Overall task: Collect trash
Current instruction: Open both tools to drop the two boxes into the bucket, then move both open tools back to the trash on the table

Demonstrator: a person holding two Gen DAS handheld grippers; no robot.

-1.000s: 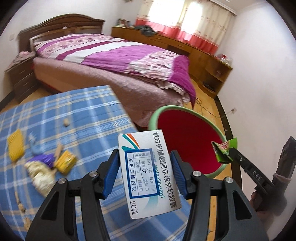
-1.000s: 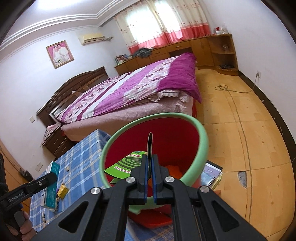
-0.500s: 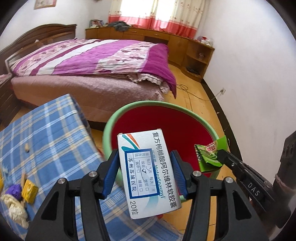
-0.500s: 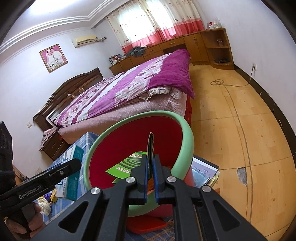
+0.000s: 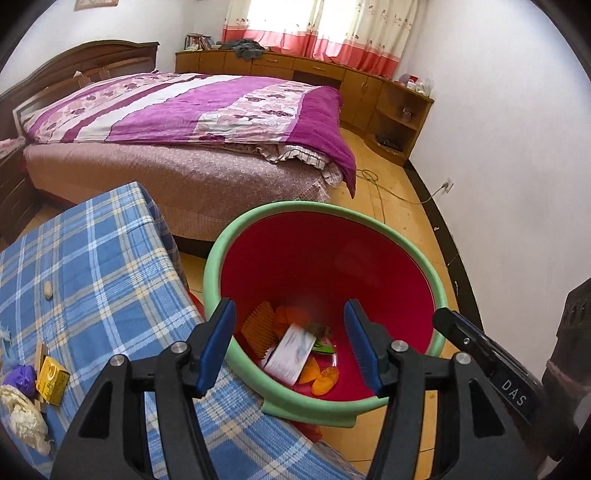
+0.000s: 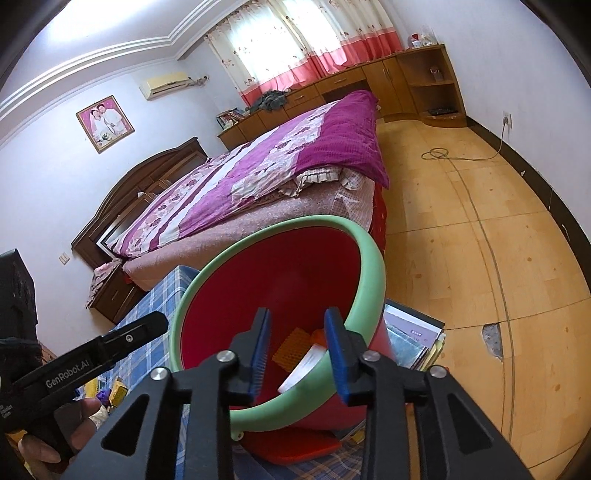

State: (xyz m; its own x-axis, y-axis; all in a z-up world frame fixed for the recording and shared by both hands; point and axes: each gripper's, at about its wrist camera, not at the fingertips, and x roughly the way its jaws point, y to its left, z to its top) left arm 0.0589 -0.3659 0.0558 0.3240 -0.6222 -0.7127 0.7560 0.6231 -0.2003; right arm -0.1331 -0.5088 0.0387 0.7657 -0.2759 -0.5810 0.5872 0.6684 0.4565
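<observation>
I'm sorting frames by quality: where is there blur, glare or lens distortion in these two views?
Left wrist view: the white box in the red bin is motion-smeared, the rest sharp; the curtained window is blown out; walls bow. Right wrist view: the window is likewise overexposed, floor seams curve strongly, and dark vignette fills the corners.

Left wrist view: sits just behind the left tool (image 5: 290, 345), looks forward and down into the bin (image 5: 402, 236) from close above its near rim; blue checked tabletop (image 5: 92, 266) at lower left, bed (image 5: 192, 110) beyond, white wall at right.

Right wrist view: sits just behind the right tool (image 6: 297, 354), rolled sideways, close to the bin (image 6: 373, 273) from its right side, facing the bed (image 6: 266, 177) and the far window.

Shared by the 2 views: bin, bed, tabletop corner, floor; each also catches the other tool at its edge.
</observation>
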